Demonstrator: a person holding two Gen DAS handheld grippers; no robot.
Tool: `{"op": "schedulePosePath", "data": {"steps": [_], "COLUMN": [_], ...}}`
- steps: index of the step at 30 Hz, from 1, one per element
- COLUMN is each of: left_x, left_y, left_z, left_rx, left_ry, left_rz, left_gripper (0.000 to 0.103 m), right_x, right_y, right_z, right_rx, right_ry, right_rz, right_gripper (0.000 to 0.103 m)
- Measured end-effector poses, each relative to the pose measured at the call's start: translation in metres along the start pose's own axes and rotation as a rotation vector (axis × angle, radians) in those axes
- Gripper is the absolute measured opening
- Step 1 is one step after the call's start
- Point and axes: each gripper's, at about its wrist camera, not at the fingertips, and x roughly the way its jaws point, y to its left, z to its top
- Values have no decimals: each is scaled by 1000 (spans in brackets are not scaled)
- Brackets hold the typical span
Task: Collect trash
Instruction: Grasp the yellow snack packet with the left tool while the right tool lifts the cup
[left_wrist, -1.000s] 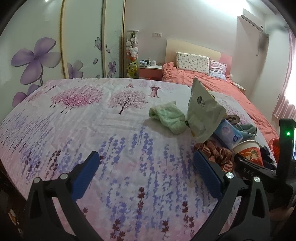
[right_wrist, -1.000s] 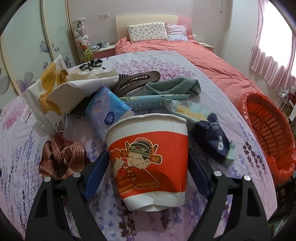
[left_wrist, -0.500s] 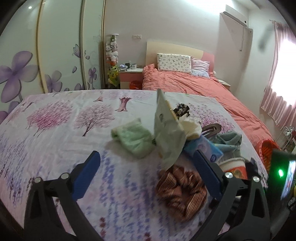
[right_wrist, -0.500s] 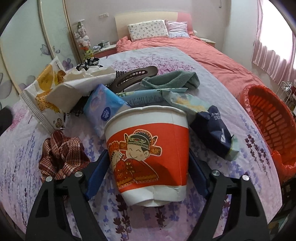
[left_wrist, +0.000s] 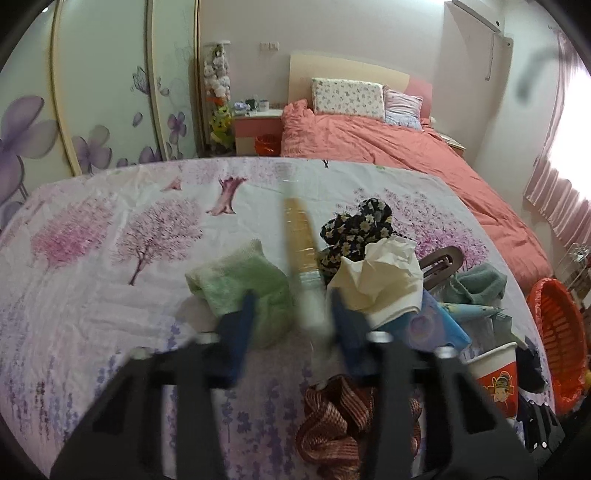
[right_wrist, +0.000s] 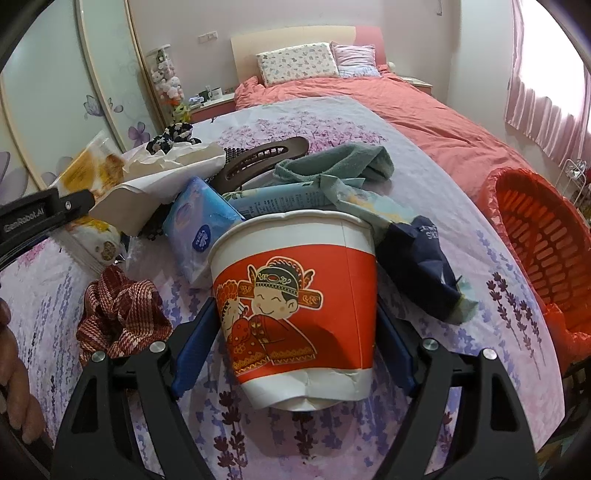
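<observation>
My right gripper (right_wrist: 291, 354) is shut on a red and white paper noodle cup (right_wrist: 295, 299), held upright just over the bedspread; the cup also shows in the left wrist view (left_wrist: 495, 373). My left gripper (left_wrist: 291, 325) is blurred and narrowed around the edge of a yellow and white snack bag (left_wrist: 301, 243), seen edge-on; the bag also shows at the left of the right wrist view (right_wrist: 92, 170). Crumpled white paper (left_wrist: 380, 277), a blue tissue pack (right_wrist: 195, 229), a light blue wrapper (right_wrist: 280, 199) and a dark blue wrapper (right_wrist: 421, 273) lie in the pile.
An orange basket with a red liner (right_wrist: 543, 254) stands at the bed's right edge. A green cloth (left_wrist: 240, 284), a grey-green towel (right_wrist: 336, 162), a brown hair clip (right_wrist: 262, 158), a red striped scrunchie (right_wrist: 118, 314) and a floral scrunchie (left_wrist: 354, 229) lie among the trash.
My left gripper swung right and forward to the snack bag, and its fingers closed in from wide open around it. My right gripper kept hold of the cup, shifting only slightly.
</observation>
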Motion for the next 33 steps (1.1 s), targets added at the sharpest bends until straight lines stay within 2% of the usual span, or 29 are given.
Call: {"op": "schedulePosePath", "data": {"steps": [7, 11, 22, 33], "left_x": [-5, -15, -46, -77], "left_y": [14, 20, 19, 9], "left_z": [0, 2, 12, 19], "left_rx": [-7, 6, 35, 49], "left_ry": [-28, -62, -113, -148], "left_rz": [-29, -38, -32, -66], "left_gripper": [10, 8, 8, 8], "right_x": [-5, -13, -38, -71], "right_y": [-6, -4, 6, 0], "right_z": [0, 3, 16, 30], "right_rx": [19, 22, 12, 28], "right_ry": [-16, -37, -108, -184], "right_rz": [17, 28, 62, 88], "right_gripper": [78, 78, 78, 78]}}
